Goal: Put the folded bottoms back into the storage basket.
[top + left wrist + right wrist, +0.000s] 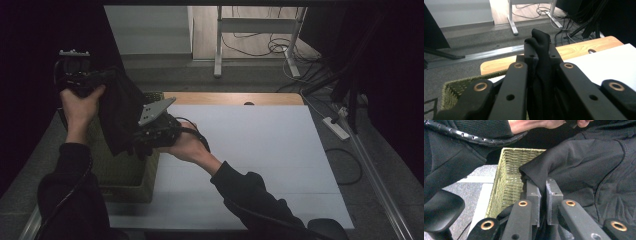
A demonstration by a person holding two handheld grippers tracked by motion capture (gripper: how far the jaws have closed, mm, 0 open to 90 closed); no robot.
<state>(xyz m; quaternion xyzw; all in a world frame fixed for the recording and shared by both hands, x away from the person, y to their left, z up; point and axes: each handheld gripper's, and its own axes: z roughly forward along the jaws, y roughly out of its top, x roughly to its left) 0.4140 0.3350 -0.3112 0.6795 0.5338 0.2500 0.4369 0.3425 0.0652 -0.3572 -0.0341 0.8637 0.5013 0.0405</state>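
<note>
A black garment [120,110] hangs between my two grippers above a woven green basket [125,177] at the table's left edge. My left gripper [75,67] is raised at the far left and is shut on one part of the garment [541,62], which sticks up between its jaws. My right gripper [150,132] sits lower, over the basket's right rim, shut on a fold of the garment [579,170]. In the right gripper view the basket [506,185] lies just beyond the jaws, and a hand and sleeve show at the top.
A white sheet [250,150] covers most of the wooden table [230,98]. Beyond the table stand a white desk frame [250,35] and loose cables [280,47] on the floor. A power strip [336,127] lies off the right edge.
</note>
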